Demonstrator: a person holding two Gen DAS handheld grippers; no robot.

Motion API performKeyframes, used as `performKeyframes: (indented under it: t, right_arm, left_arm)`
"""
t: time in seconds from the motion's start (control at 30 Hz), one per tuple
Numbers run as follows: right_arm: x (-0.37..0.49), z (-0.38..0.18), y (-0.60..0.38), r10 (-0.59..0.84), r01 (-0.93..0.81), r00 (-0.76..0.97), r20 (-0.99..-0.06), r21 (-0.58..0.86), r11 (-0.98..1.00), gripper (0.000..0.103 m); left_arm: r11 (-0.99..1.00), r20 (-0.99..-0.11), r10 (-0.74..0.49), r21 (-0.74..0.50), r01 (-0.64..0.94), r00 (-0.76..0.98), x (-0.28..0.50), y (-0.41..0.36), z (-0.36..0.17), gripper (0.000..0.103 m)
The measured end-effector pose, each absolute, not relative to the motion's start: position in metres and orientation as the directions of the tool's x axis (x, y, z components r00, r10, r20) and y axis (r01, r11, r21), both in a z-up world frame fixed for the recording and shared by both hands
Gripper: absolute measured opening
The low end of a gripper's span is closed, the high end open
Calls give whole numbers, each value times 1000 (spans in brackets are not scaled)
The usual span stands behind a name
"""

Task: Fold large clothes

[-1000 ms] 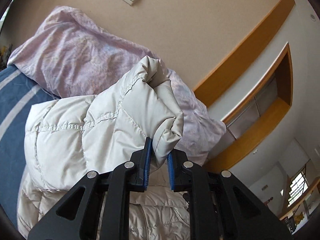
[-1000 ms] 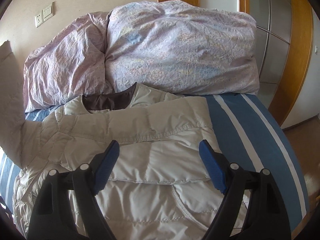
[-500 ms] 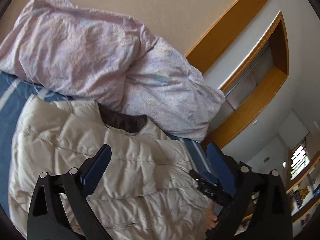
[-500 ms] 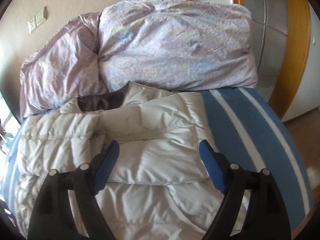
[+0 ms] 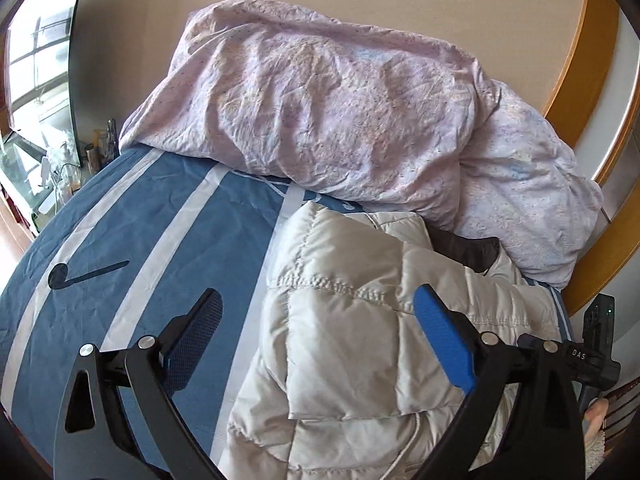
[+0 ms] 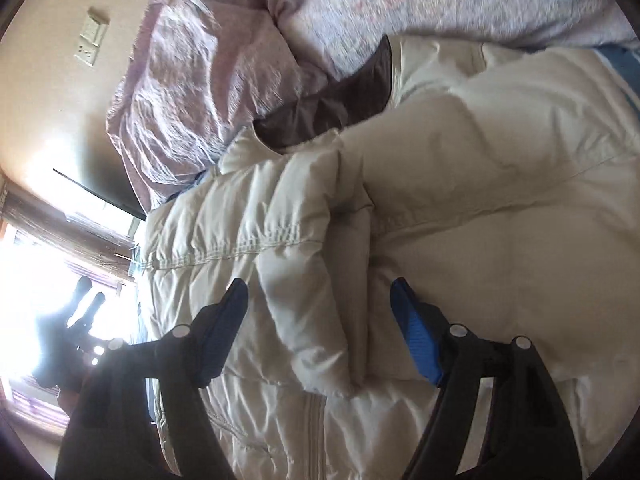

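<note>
Cream quilted puffer jacket (image 5: 360,360) lies flat on the blue-and-white striped bed (image 5: 160,240), collar toward the lilac crumpled duvet (image 5: 340,100). Left gripper (image 5: 316,344) spread wide, empty, above the jacket's edge. Right gripper (image 6: 320,332) closing, nothing pinched, straddling the folded-in sleeve (image 6: 312,300). Judgement: pinch the sleeve's full thickness, smooth it flat before the next fold.

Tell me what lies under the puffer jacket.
The puffer jacket lies on the blue striped bedsheet, its collar end against the lilac duvet. Whatever the jacket itself covers is hidden.
</note>
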State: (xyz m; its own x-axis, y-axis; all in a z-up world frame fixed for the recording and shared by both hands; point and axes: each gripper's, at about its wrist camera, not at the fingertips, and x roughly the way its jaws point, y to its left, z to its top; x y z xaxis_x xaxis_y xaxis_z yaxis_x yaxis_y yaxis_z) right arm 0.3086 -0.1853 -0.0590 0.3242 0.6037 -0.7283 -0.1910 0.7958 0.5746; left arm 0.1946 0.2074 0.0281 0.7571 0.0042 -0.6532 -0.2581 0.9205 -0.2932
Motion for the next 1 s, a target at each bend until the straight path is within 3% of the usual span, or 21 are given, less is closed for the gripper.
performKeyframes:
  t: [0.07,0.1,0.13,0.2,0.3,0.4,0.57,0.67,0.73,0.83,1.0]
  right_arm:
    - [311,-65,-179,613,-190,312,-726,585,789,60]
    - [311,-66,-176,622,-196,308,-720,592,782,41]
    - [311,-65,-173,628,-204,311,-713,596,777,29]
    - [305,-50,-173,614,-238,379,-692,568,788,18]
    - [292,-14,-183,559,-270,537,-632,499,824,15]
    - [287,0,-196,503,-237,606,-617,463,854,14]
    - [297,-46,-195,376,-128,507,-776,364,923,15]
    - [297,-61,-190,342,-121,494,-799,327,937,21]
    - [296,-55,-186,311,-125,507,-804,288,949,32]
    - [286,-28,-194,262,-126,607,-750,235,964,51]
    - [274,17,-188,242,-207,753,-612,130,970,53]
  left_arm:
    - [920,-656,8,-290,-262,755,193,210,26,97]
    - [921,-656,7,-289,-260,754,193,210,25,97]
    - [922,-656,8,-287,-258,755,193,210,25,97]
    - [929,-652,12,-273,-250,758,193,207,26,97]
    - [941,-643,37,-235,-242,765,191,202,28,97]
    - [949,-638,48,-211,-234,768,191,199,28,97]
    - [950,-654,32,-214,-226,756,197,197,22,97]
    - [954,-659,37,-201,-222,751,199,193,20,97]
    - [960,-656,38,-186,-211,753,200,189,23,97]
    - [974,-636,80,-115,-197,768,202,178,29,101]
    - [987,-627,72,-68,-147,775,216,155,34,102]
